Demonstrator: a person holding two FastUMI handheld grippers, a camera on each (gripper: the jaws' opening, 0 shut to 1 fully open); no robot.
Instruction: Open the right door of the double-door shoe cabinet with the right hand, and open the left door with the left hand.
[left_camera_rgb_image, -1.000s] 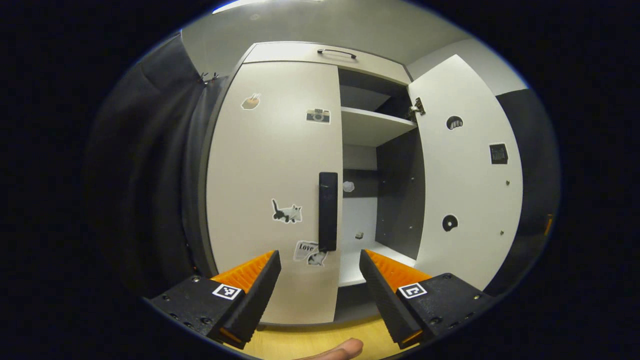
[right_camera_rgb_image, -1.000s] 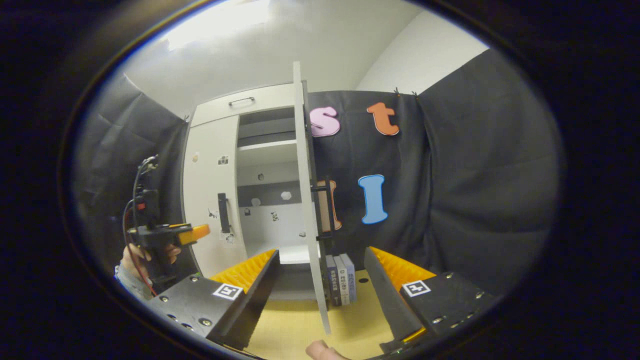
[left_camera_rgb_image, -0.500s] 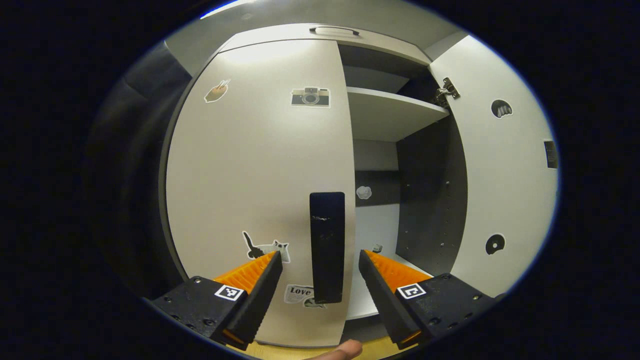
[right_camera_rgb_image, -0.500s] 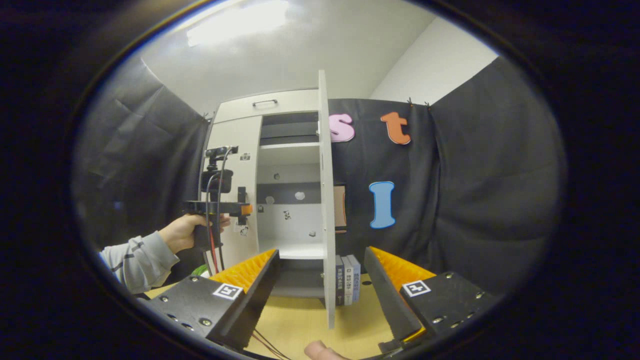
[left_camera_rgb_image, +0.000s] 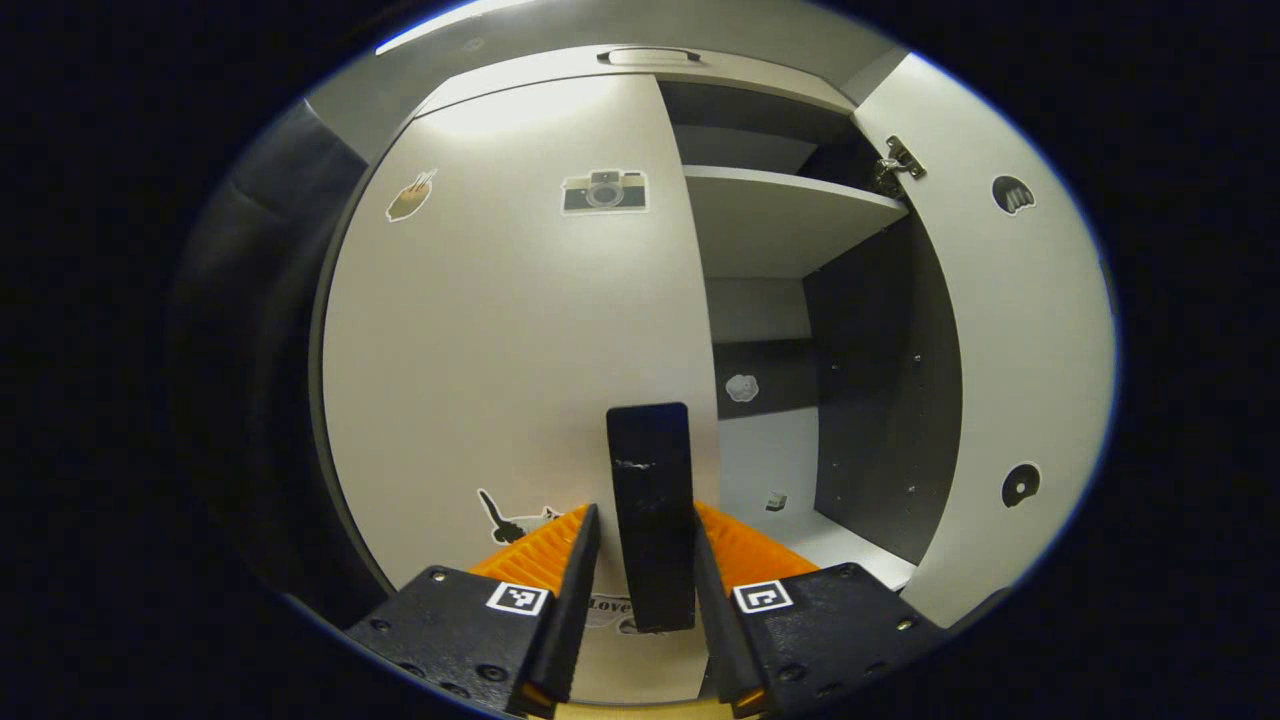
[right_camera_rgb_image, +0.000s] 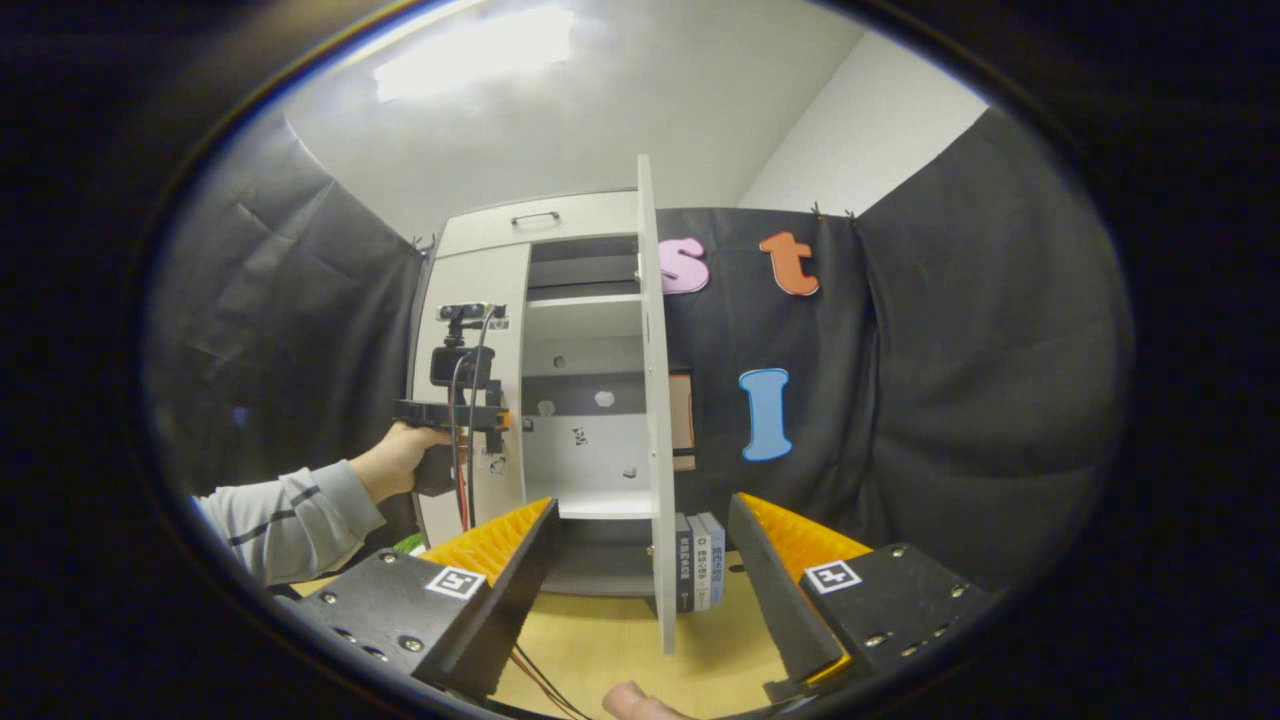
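The white shoe cabinet's left door (left_camera_rgb_image: 500, 330) is closed and carries several stickers. Its black vertical handle (left_camera_rgb_image: 650, 480) stands between the fingers of my left gripper (left_camera_rgb_image: 645, 512), which is shut on it. The right door (left_camera_rgb_image: 1010, 340) is swung wide open, showing a shelf (left_camera_rgb_image: 790, 215) and the dark inner wall. In the right gripper view the right door (right_camera_rgb_image: 655, 400) stands edge-on, straight ahead. My right gripper (right_camera_rgb_image: 641, 503) is open, a little back from that edge, holding nothing. The left gripper (right_camera_rgb_image: 455, 415) shows there too, in a hand at the left door.
A few books (right_camera_rgb_image: 697, 560) stand upright on the yellow table (right_camera_rgb_image: 600, 650) just right of the open door. Black cloth hangs on both sides of the cabinet. A drawer with a handle (right_camera_rgb_image: 535, 215) tops the cabinet. A grey sleeve (right_camera_rgb_image: 280, 515) reaches in from the left.
My left gripper has moved in on the left door's handle and its fingers have shut on it. The right gripper has stayed open, nearly still, facing the open right door.
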